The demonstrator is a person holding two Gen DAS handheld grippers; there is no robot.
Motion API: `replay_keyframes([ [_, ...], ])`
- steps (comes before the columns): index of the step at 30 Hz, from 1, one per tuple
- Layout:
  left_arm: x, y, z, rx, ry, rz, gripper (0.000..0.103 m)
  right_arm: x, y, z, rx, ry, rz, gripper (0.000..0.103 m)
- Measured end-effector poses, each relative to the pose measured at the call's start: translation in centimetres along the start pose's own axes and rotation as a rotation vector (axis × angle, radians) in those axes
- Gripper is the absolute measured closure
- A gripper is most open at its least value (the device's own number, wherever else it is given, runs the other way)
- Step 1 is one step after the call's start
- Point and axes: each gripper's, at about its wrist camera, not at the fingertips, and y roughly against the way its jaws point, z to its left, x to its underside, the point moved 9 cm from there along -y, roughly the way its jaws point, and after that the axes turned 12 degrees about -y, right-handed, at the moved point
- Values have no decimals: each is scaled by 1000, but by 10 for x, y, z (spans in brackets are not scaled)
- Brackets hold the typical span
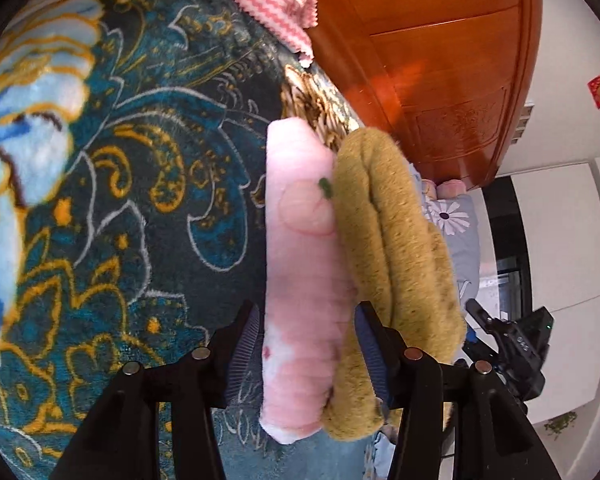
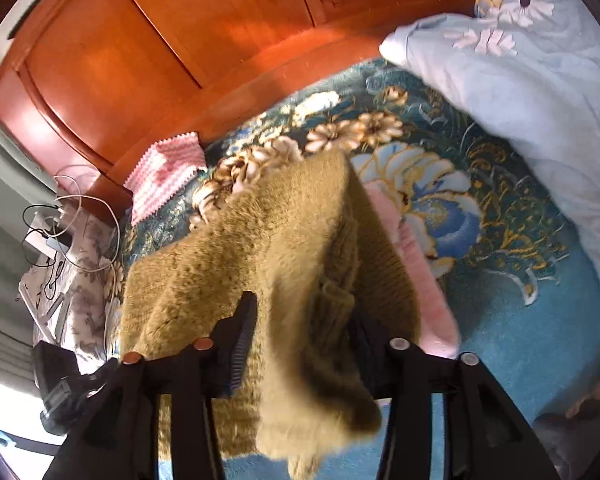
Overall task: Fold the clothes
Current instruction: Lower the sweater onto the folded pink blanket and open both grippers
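Left gripper (image 1: 306,344) gripping the pink garment (image 1: 300,264) with fingers partly apart, right gripper (image 2: 300,340) pinching the olive sweater (image 2: 260,264) above the floral blanket (image 2: 500,320), only right view showing cables (image 2: 72,216).

Sunlit wooden headboard (image 2: 188,28) — white wall (image 1: 568,40)

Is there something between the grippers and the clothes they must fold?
Nothing visible. The left gripper has the pink garment directly between its jaws, with the mustard sweater alongside. The right gripper has the mustard sweater between its jaws.
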Motion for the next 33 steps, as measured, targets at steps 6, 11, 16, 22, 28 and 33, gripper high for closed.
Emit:
replay_keyframes([
  [6, 15, -28, 3, -19, 6, 21, 43, 39, 36, -27, -92, -72, -14, 51],
  [11, 18, -38, -3, -22, 8, -8, 43, 98, 34, -52, -153, -178, 45, 51],
  [16, 24, -41, -8, 7, 61, -38, 72, 140, 33, -72, -181, -289, 88, 51],
  [22, 32, -25, -24, -27, 75, -79, 85, 168, 36, -71, -198, -313, 119, 51],
  [28, 49, 11, -32, -24, 108, -141, 99, 172, 49, -52, -250, -304, 115, 51],
  [33, 45, 43, -27, -4, 78, -151, 102, 163, 59, -23, -277, -213, 97, 51],
])
